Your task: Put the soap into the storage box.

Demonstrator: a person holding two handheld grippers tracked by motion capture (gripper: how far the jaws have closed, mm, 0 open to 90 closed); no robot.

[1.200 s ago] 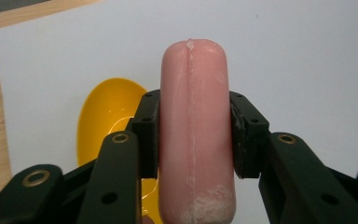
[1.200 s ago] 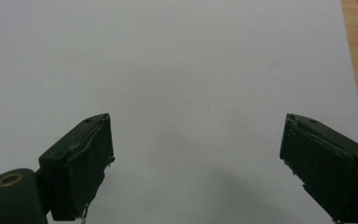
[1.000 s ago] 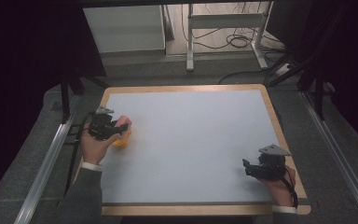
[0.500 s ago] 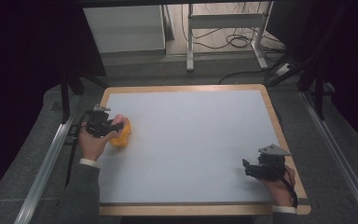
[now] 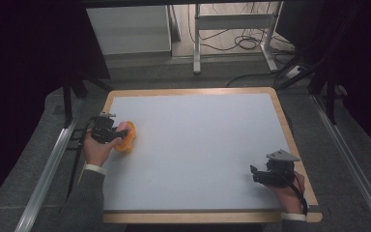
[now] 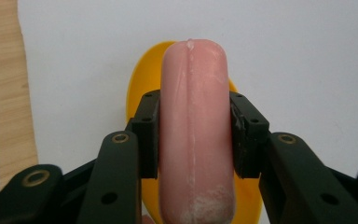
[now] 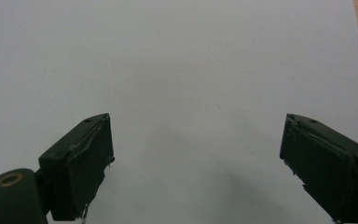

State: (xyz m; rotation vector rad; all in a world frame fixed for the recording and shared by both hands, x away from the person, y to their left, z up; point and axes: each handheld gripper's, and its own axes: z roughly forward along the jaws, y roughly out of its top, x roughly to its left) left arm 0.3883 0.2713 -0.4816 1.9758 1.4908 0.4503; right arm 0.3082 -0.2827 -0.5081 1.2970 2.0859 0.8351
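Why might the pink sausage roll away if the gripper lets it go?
The pink sausage looks round and smooth with rounded ends, so on the flat white table it would probably roll sideways. The left gripper pinches its sides without denting them, so it seems fairly firm. Below it sits a curved yellow piece, which might cradle it.

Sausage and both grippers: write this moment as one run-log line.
left gripper: shut on pink sausage | over yellow bun | right gripper: open, holding nothing | table: white top

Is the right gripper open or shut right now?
Open. In the right gripper view, the right gripper has its two black jaws wide apart, with bare white tabletop between them and nothing held.
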